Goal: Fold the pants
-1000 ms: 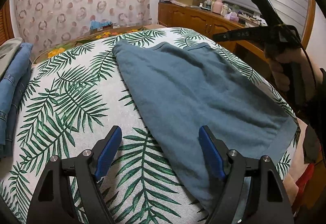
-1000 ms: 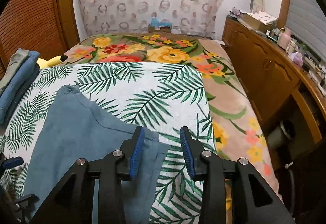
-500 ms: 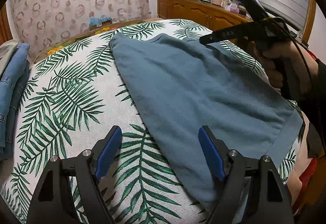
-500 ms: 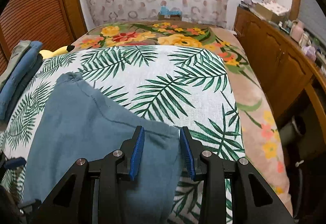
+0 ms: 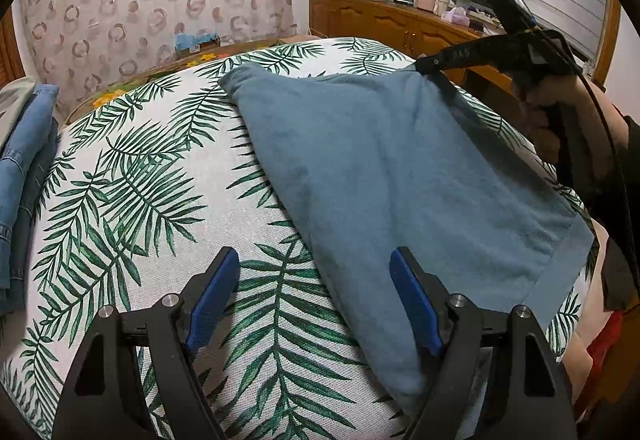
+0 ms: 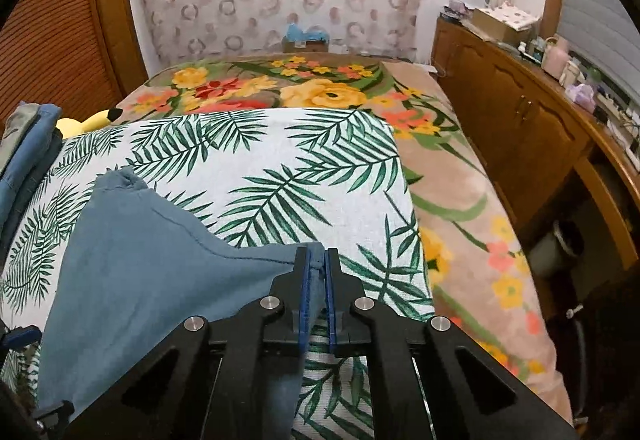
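Soft blue pants [image 5: 400, 176] probably drape limply, so the right gripper [image 6: 316, 272] clamps one far corner while the left gripper [image 5: 312, 304], jaws apart, hovers near the hem.

The right gripper [image 6: 316, 272] has clamped onto the pants [image 6: 152, 260] corner.

We see our left gripper [image 5: 312, 304] open at six o'clock, blue pants [image 5: 400, 176] on the leaf-print cloth [image 5: 132, 192].

Soft matt blue cloth pants [image 5: 400, 168] — rough woven leaf-print sheet [image 5: 132, 180] — shiny brown wood cupboard [image 6: 516, 128]
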Demonstrator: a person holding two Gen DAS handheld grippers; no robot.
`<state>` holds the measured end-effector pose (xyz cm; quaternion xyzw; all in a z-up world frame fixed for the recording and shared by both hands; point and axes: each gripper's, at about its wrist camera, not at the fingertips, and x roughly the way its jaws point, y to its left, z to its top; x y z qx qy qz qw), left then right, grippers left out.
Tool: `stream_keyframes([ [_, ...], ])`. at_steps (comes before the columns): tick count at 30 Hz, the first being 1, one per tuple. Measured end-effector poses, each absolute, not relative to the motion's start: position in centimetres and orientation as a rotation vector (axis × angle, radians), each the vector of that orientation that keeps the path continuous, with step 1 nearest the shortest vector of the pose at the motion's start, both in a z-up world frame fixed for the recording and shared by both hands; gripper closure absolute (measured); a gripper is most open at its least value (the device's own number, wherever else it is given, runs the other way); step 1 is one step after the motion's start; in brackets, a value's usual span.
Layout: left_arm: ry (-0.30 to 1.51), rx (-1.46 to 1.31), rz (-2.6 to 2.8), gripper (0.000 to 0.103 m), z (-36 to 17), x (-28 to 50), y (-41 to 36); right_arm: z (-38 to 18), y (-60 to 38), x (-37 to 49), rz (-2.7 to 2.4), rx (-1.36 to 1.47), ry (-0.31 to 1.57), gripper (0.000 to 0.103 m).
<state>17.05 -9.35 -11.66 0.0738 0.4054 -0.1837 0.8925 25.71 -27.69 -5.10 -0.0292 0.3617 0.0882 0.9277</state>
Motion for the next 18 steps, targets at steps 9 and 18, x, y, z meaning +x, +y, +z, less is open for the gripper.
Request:
stream_keyframes([
  [9,0.841,0.154,-0.381,0.024,-11.6,17.1,-9.4,-4.7,-28.0,22.1,0.207,-0.074,0.765,0.062],
  [18,0.841,0.154,-0.381,0.024,-11.7,17.1,-9.4,-6.2,-27.5,14.4,0.335,-0.101,0.763,0.050],
])
